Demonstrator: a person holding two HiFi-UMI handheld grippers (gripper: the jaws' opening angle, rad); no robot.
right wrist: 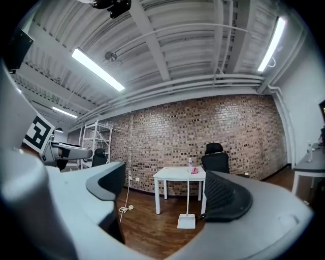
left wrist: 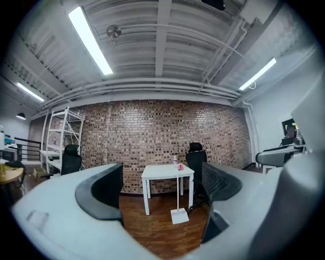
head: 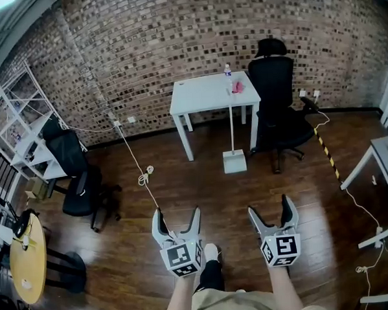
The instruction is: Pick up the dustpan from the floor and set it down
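Observation:
A white dustpan with a long upright handle stands on the wooden floor in front of the white table. It also shows as the dustpan between the left jaws and the dustpan between the right jaws, far off. My left gripper and right gripper are held level side by side near me, well short of the dustpan. Both stand open with nothing between their fingers.
A black office chair stands right of the table. Another black chair and a white shelf are at the left, a round yellow table at the near left. A white cord runs across the floor. A grey desk is at the right.

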